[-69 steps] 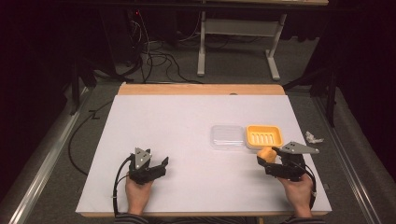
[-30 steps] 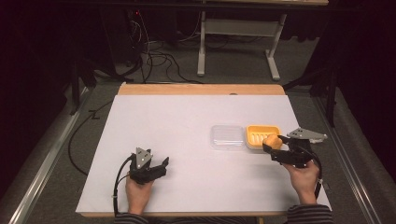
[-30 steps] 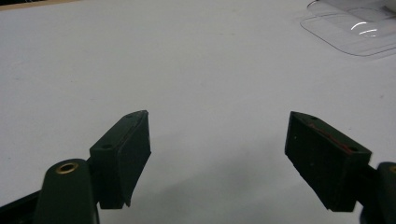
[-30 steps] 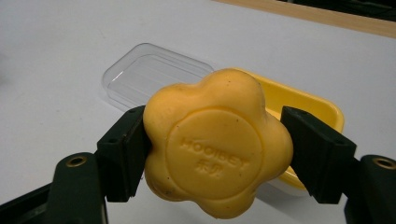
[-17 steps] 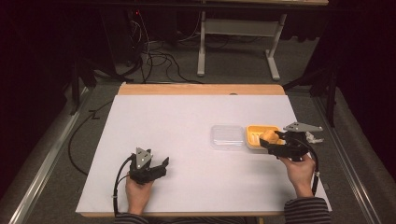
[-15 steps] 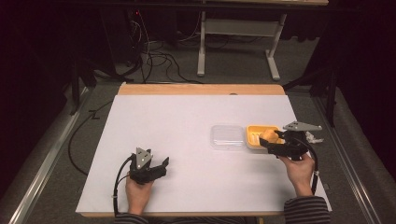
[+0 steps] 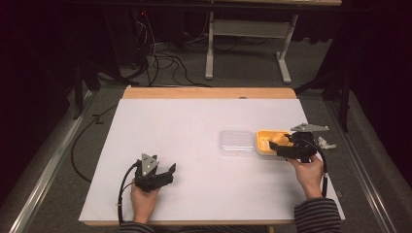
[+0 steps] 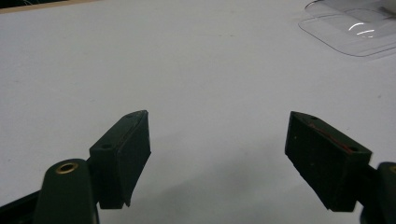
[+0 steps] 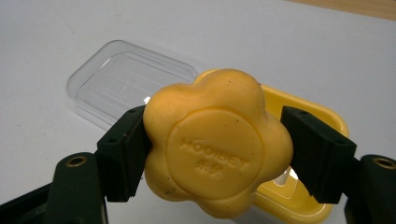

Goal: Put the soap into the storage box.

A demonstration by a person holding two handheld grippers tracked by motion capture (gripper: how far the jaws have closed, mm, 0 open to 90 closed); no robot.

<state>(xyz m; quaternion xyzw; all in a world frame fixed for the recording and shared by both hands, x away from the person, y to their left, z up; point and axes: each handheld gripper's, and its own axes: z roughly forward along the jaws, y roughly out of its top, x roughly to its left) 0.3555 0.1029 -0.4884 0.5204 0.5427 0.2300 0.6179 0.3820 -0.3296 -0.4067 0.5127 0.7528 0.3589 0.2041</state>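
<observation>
Half the yellow tray (image 9: 322, 116) hidden behind jaws-clamped soap (image 9: 217, 149); left gripper (image 8: 219, 154) jaws wide, empty.

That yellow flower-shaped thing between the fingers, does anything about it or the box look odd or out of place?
Nothing stands out. The soap looks whole, gripped by the right gripper above the yellow box. The clear lid lies flat beside the box, with no spill on the table.
</observation>
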